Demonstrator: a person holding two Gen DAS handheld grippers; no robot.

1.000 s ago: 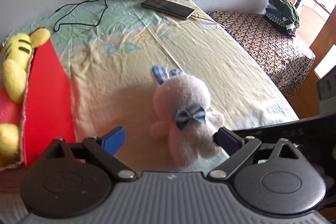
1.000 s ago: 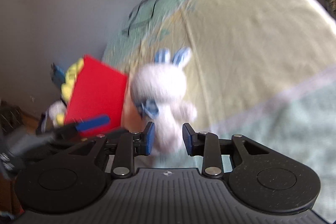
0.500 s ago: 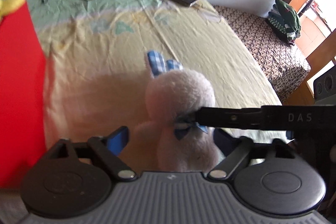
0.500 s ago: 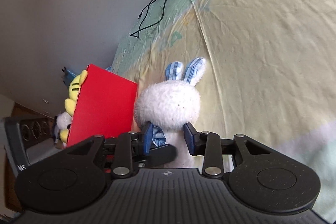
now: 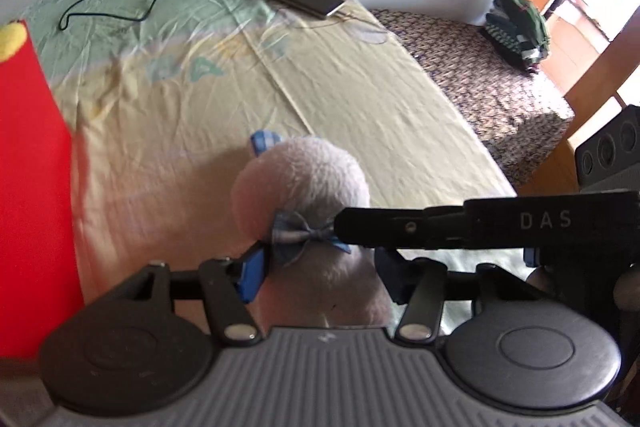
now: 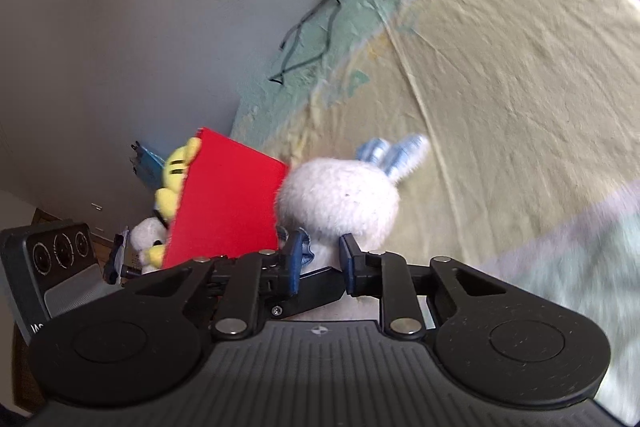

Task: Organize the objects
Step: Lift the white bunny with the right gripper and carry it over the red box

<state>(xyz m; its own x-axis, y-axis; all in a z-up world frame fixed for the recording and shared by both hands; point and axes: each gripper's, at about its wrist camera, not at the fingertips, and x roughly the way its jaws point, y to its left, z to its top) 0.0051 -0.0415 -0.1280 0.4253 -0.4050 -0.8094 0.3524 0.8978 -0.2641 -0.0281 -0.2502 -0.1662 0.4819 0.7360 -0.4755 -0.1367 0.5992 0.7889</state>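
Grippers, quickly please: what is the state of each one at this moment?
Left gripper: closed on the body of the plush rabbit, its jaws having just closed in.
Right gripper: closed on the rabbit's neck, jaws having just narrowed.

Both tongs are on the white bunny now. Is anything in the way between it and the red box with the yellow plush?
Nothing visible. The white bunny sits right beside the red box, whose near wall stands upright between the bunny and the yellow plush inside. Left tongs and right tongs both clamp it.
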